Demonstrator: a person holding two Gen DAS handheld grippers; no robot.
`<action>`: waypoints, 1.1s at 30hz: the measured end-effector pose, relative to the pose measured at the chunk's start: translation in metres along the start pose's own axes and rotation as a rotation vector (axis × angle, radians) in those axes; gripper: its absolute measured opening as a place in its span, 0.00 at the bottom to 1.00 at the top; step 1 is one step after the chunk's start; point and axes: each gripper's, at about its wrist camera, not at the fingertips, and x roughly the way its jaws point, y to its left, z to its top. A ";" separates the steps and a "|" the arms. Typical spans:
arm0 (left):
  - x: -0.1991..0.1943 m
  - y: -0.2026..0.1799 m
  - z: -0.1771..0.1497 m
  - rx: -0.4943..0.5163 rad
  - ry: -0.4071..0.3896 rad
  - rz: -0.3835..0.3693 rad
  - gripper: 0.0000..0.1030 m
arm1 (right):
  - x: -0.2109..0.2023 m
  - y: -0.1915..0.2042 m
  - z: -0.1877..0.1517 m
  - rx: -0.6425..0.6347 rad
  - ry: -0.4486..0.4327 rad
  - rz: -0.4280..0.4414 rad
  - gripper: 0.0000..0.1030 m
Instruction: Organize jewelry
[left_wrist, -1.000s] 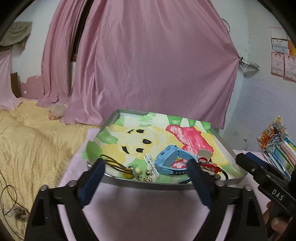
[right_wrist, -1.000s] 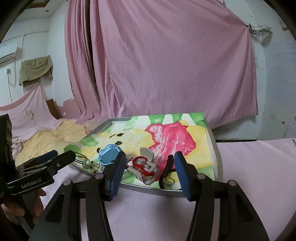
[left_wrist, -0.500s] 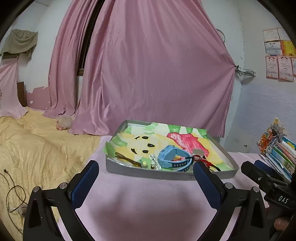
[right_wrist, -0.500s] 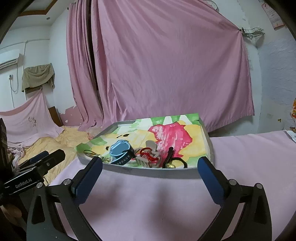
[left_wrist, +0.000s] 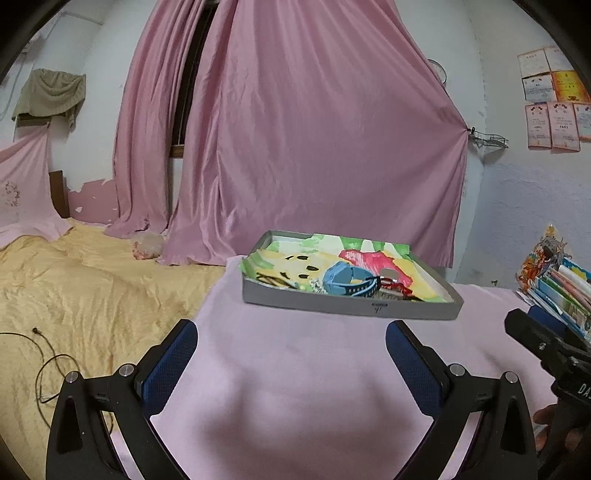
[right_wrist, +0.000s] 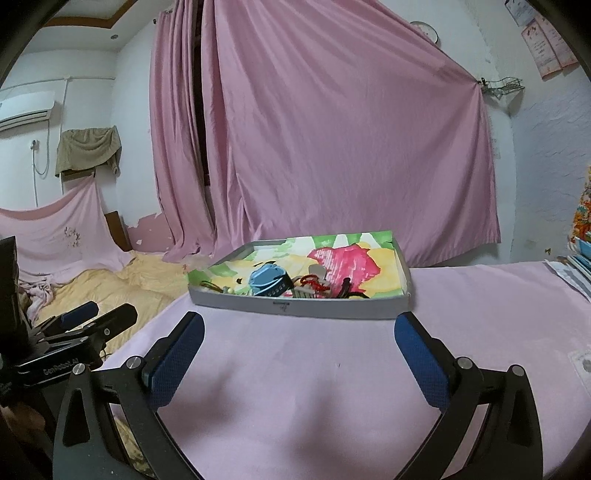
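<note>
Both tools wide open, holding nothing.
The left tool and right tool sit near the flat grey tray with a colourful picture, just ahead on the pink desk.

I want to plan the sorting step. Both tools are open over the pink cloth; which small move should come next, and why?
Probably bring the right tool forward toward the tray. Both tools are open and empty, short of it, while the blue watch, red bead string and other pieces lie bunched along its near edge. The left tool can wait.
</note>
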 end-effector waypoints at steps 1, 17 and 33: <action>-0.006 0.001 -0.004 0.001 -0.005 0.002 0.99 | -0.006 0.002 -0.003 -0.002 -0.006 -0.004 0.98; -0.036 0.012 -0.030 0.016 -0.023 0.021 0.99 | -0.037 0.000 -0.027 0.005 0.000 -0.027 0.98; -0.040 0.010 -0.032 0.018 -0.032 0.021 0.99 | -0.038 0.006 -0.027 0.002 0.001 -0.026 0.98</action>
